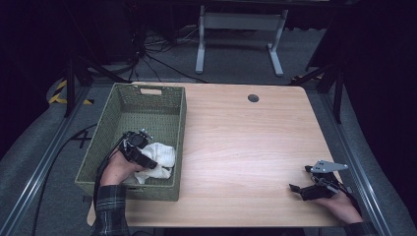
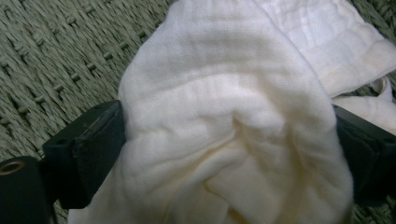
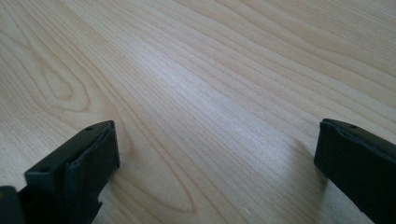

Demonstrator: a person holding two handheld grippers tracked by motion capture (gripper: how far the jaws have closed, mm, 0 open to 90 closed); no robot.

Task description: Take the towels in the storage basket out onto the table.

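lab | black curtains, floor cables (image 1: 162, 64), bare wooden table (image 1: 246, 142) (recording rig)

A light wooden counter (image 1: 255, 137) with a round cable hole (image 1: 253, 98) stands on grey carpet (image 1: 236, 61) in a dim room, a white-legged frame (image 1: 241, 37) behind it, black cables (image 1: 157, 61) trailing, dark curtains around.

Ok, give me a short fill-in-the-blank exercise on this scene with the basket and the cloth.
1. The white cloth lies inside the green woven ____.
2. The left gripper has the ____ between its jaws.
3. The right gripper has only bare ____ between its jaws.

Missing words: basket; cloth; table
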